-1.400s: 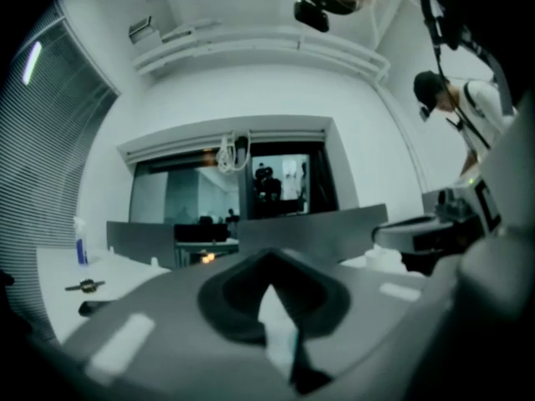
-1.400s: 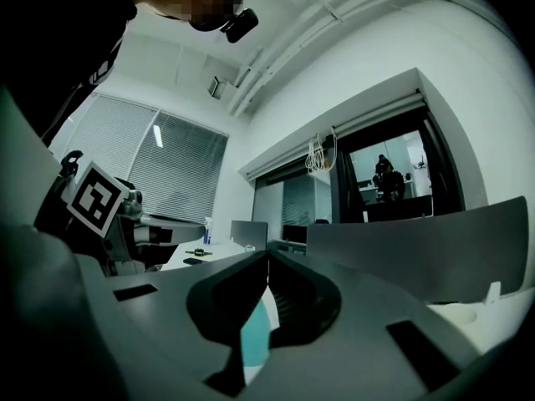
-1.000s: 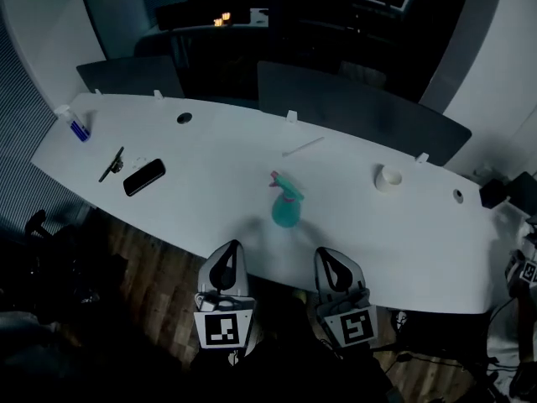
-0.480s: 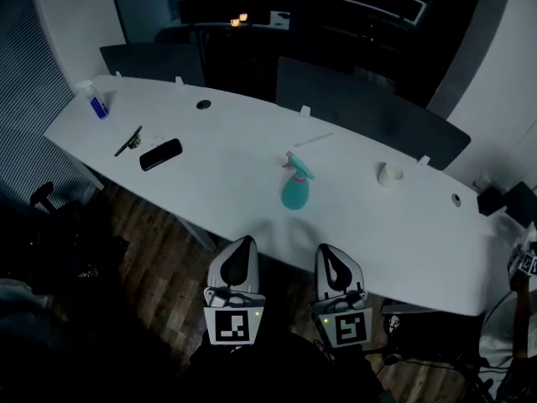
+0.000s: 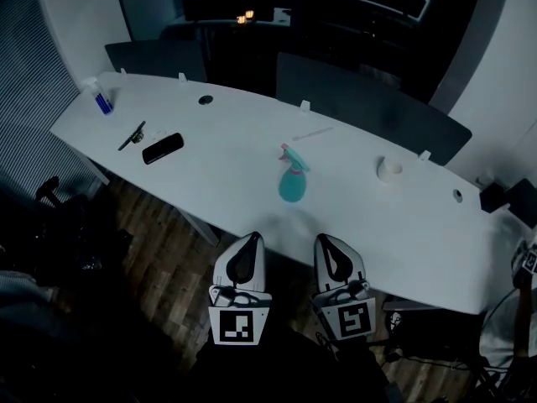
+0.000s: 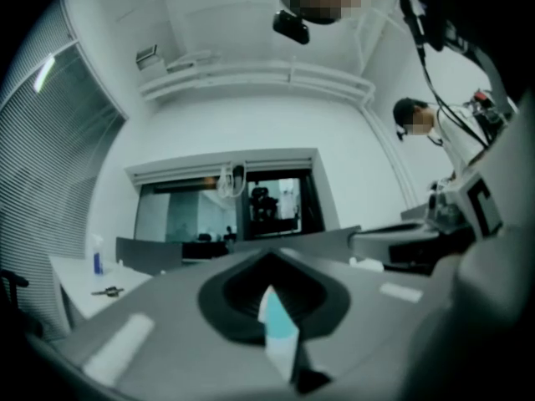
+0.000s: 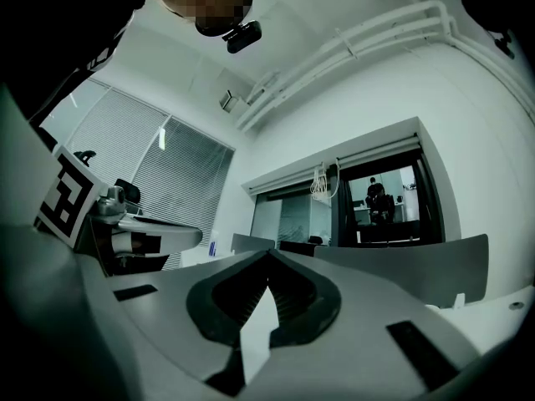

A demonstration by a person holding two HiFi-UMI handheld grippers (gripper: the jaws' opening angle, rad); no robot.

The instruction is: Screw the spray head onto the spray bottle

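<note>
The spray bottle (image 5: 291, 187) stands upright on the white tabletop (image 5: 226, 162), about midway along its length and nearer to the near edge than to the far one. The spray head (image 5: 293, 157) sits on its neck. I cannot tell whether the thread is tight, so this fits both a head that is only set on and one that is fully screwed down. In my judgement, any handling should keep the bottle vertical: one gripper firm on the round body, the other on the collar and not on the trigger, because the body can slip or tip. My left gripper (image 5: 248, 240) and right gripper (image 5: 328, 242) have their jaws pressed together and pinch nothing. They hang side by side outside the near edge, and the bottle is ahead between them, apart from both.
</note>
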